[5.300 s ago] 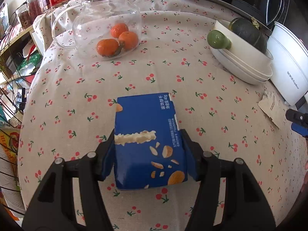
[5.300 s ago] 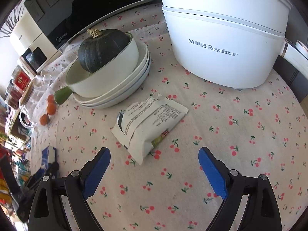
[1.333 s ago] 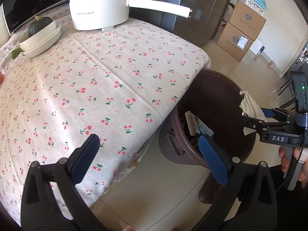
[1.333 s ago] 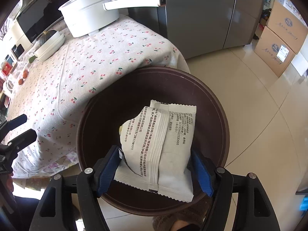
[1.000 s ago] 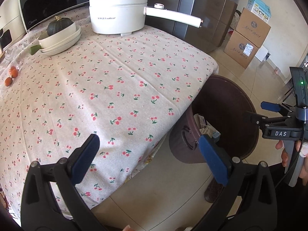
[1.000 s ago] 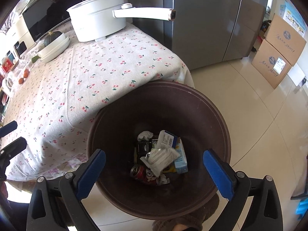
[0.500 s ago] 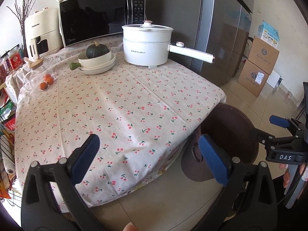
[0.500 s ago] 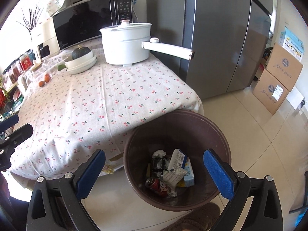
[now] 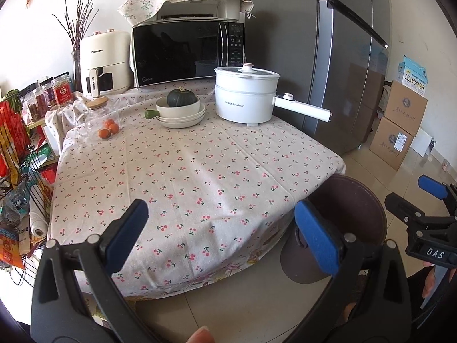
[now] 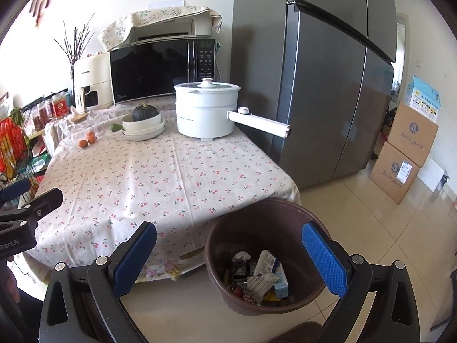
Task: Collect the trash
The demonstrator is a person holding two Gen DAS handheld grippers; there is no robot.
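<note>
Trash: wrappers (image 10: 261, 281), a small carton and a can lie in the brown bin (image 10: 311, 291) on the floor beside the table (image 9: 200, 177). Tablecloth carries only cookware, bowls and fruit; no litter visible. Left gripper (image 9: 225, 234): jaws wide apart, empty. Right gripper (image 10: 237, 251): likewise, above the bin. Collection appears complete.
</note>
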